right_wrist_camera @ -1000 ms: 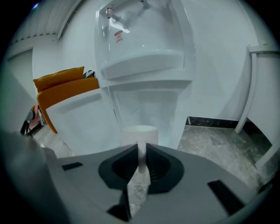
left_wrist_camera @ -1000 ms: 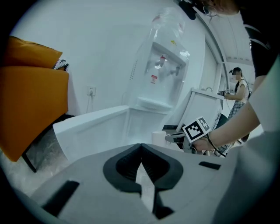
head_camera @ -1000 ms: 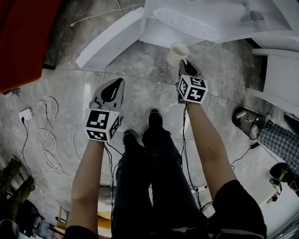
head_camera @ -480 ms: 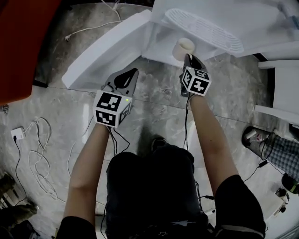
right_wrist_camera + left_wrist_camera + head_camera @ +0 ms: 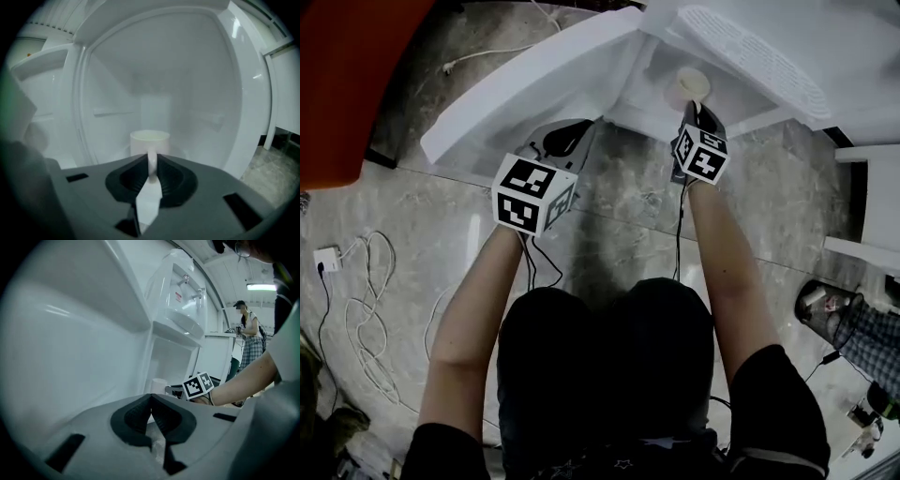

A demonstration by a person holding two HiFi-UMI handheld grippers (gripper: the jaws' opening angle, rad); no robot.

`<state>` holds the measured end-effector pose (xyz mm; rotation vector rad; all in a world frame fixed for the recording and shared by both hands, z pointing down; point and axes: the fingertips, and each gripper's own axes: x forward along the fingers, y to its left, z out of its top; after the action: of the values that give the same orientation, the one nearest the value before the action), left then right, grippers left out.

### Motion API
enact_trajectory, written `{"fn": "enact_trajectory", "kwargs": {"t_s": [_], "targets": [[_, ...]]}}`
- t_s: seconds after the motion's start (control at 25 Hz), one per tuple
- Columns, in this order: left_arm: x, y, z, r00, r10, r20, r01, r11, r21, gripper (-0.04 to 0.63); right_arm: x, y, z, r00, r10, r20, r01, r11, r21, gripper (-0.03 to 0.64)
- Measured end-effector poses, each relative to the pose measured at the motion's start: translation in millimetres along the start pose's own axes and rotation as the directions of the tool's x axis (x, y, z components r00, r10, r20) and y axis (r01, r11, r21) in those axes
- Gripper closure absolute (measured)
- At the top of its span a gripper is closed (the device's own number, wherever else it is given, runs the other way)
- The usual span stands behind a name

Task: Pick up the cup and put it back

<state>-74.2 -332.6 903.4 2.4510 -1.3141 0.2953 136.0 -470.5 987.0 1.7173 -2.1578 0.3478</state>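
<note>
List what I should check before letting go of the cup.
1. Right tongs shut on the cup by its handle: ok.
2. Cup upright: ok.
3. Cabinet door open, nothing in the cup's way: ok.
4. Cup base resting on the cabinet floor: cannot tell, the tongs hide it.
5. Left tongs shut, empty and apart from the cup: ok.
</note>
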Motion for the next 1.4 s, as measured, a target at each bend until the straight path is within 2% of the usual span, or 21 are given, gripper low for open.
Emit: {"fn": "enact_trajectory", "kwargs": {"t_s": [0.2, 0.28, 0.36, 0.4, 0.68, 0.84, 1.12, 1.24, 1.4], "targets": [[1.4, 1.7, -9.5, 1.000, 0.007, -0.016, -0.007, 1.000, -0.013, 0.586, 8.0, 4.9, -10.1, 0.999, 0.011, -0.051, -0.012, 1.000, -0.016, 0.575], [0.0, -0.9, -5.6, 1.000, 0.002, -0.013, -0.002, 1.000, -0.011, 0.586, 6.0, 2.4, -12.6, 0.997, 0.004, -0.077, -0.008, 0.999, -0.042, 0.538], [-4.7, -2.2, 2.5, 1.000, 0.003, -0.009, -0.003, 1.000, -0.018, 0.586, 0.7, 3.8, -13.5, 0.994, 0.015, -0.108, -0.021, 0.999, -0.049, 0.424], [-8.2, -2.9, 7.6, 1.000, 0.004, -0.010, -0.005, 1.000, -0.020, 0.586, -4.6, 5.3, -12.6, 0.992, 0.021, -0.121, -0.027, 0.999, -0.043, 0.414], [-70.4, -41.1, 39.2, 0.993, -0.012, -0.119, 0.007, 0.999, -0.043, 0.586, -96.2, 34.7, 4.8, 0.967, 0.073, -0.242, -0.080, 0.997, -0.016, 0.408], [-120.0, -51.8, 89.0, 0.994, 0.028, -0.106, -0.039, 0.994, -0.106, 0.586, -153.3, 62.8, 46.9, 0.957, 0.106, -0.268, -0.101, 0.994, 0.036, 0.422], [-202.3, -62.4, 180.3, 0.991, 0.110, -0.070, -0.122, 0.974, -0.191, 0.586, -237.8, 111.9, 153.5, 0.947, 0.215, -0.237, -0.213, 0.976, 0.033, 0.437], [-234.6, -76.4, 210.4, 0.991, 0.114, -0.068, -0.126, 0.970, -0.210, 0.586, -275.4, 121.7, 195.2, 0.946, 0.234, -0.223, -0.238, 0.971, 0.009, 0.442], [-277.3, -100.5, 247.9, 0.993, 0.100, -0.065, -0.112, 0.970, -0.217, 0.586, -333.3, 126.6, 243.8, 0.953, 0.223, -0.204, -0.227, 0.974, 0.004, 0.455]]}}
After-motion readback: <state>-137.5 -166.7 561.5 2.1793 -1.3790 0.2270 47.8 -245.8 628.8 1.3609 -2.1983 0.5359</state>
